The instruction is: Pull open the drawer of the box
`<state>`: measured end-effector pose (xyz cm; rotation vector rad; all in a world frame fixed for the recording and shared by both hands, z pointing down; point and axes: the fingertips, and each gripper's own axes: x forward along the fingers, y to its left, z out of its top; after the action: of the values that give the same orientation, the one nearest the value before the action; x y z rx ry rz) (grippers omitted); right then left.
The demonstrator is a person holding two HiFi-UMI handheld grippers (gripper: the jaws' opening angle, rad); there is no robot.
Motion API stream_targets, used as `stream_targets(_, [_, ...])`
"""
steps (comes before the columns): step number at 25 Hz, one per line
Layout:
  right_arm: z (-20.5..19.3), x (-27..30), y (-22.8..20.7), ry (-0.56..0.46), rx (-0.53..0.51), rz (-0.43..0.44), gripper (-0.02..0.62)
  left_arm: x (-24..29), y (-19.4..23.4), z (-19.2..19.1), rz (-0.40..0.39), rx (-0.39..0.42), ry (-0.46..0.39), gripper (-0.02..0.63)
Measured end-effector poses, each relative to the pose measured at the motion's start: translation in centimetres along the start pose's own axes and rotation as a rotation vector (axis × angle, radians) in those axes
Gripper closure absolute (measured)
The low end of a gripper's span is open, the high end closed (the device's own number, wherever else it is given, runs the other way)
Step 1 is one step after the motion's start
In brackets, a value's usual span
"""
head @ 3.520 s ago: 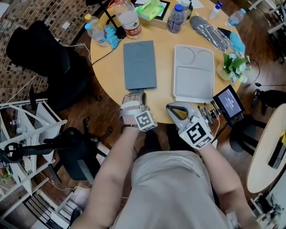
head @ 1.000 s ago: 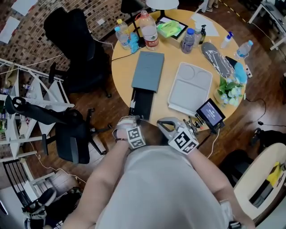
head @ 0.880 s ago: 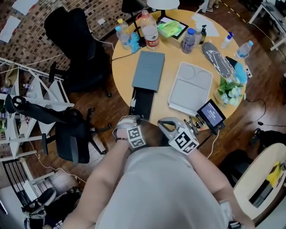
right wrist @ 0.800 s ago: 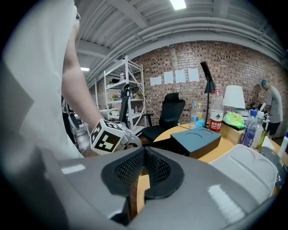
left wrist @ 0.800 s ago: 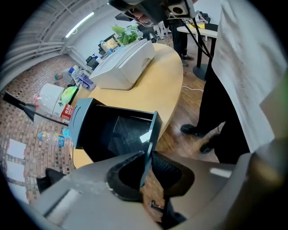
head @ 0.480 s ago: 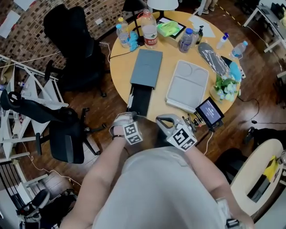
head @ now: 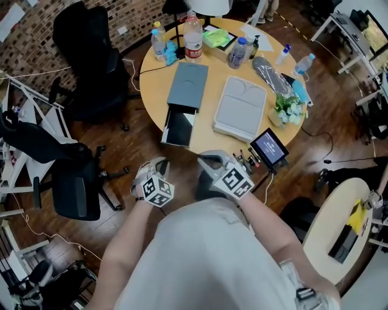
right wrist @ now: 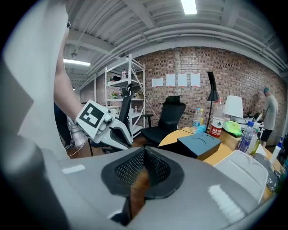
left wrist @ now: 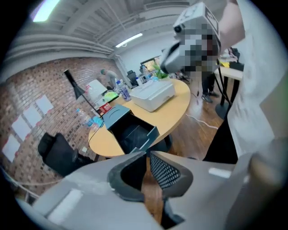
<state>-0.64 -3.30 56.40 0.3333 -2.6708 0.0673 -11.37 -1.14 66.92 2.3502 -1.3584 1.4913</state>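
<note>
Left gripper point(head: 161, 162): jaws narrow and just been closing, with nothing between them; only floor shows through the gap. Right gripper point(head: 204, 158): jaw tips together, empty. Drawer point(head: 179, 126) stands pulled out of the box point(head: 187, 85), overhanging the table point(head: 154, 82) edge. It lies ahead of both pairs of jaws, clear of each.

Site: open-plan office/lab | brick wall point(head: 36, 42) | black office chairs point(head: 91, 54) | round worktop point(head: 151, 79) | white shelf rack point(right wrist: 119, 85) | ceiling strip lights point(right wrist: 189, 6)
</note>
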Motion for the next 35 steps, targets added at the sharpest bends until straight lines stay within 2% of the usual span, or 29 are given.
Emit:
stream_targets(4, [1.3, -0.2, 2.8, -0.031, -0.012, 0.031, 0.591, -4.2, -0.9, -0.3, 0.001, -0.219, -0.101, 0.600])
stream_targets(7, [2.9, -0.9, 4.8, -0.077, 0.009, 0.053, 0.591, -7.7, -1.7, 1.5, -0.009, -0.349, -0.221, 0.600])
stream_targets(10, [3.7, -1.8, 6.6, -0.098, 0.015, 0.057, 0.591, -10.7, -2.7, 3.6, -0.051, -0.429, -0.348, 0.600])
stream_targets(12, [3.8, -2.4, 7.9, -0.102, 0.006, 0.067, 0.591, -12.2, -3.6, 3.7, -0.075, -0.475, -0.398, 0.600])
stream_targets(15, [3.4, -3.0, 10.0, -0.094, -0.012, 0.079, 0.591, -13.7, -4.8, 2.7, -0.083, -0.527, -0.428, 0.600])
stream_targets(19, [2.2, -3.8, 12.6, -0.074, -0.013, 0.090, 0.591, -15.6, -6.4, 1.5, -0.101, -0.646, -0.451, 0.601])
stream_targets(22, [1.5, -4.5, 14.6, -0.070, 0.001, 0.104, 0.591, -16.5, -8.5, 1.2, -0.124, -0.674, -0.462, 0.601])
stream_targets(26, [0.6, -5.4, 16.9, -0.073, 0.034, 0.118, 0.591, -17.0, -11.8, 1.6, -0.155, -0.642, -0.455, 0.601])
stream_targets(30, [0.4, -6.0, 18.6, -0.075, 0.043, 0.132, 0.591, -17.9, -12.2, 1.8, -0.157, -0.651, -0.479, 0.601])
stream_targets(35, [0.6, -6.8, 20.7, -0.096, 0.057, 0.154, 0.591, -18.8, -12.8, 1.3, -0.163, -0.701, -0.505, 0.601])
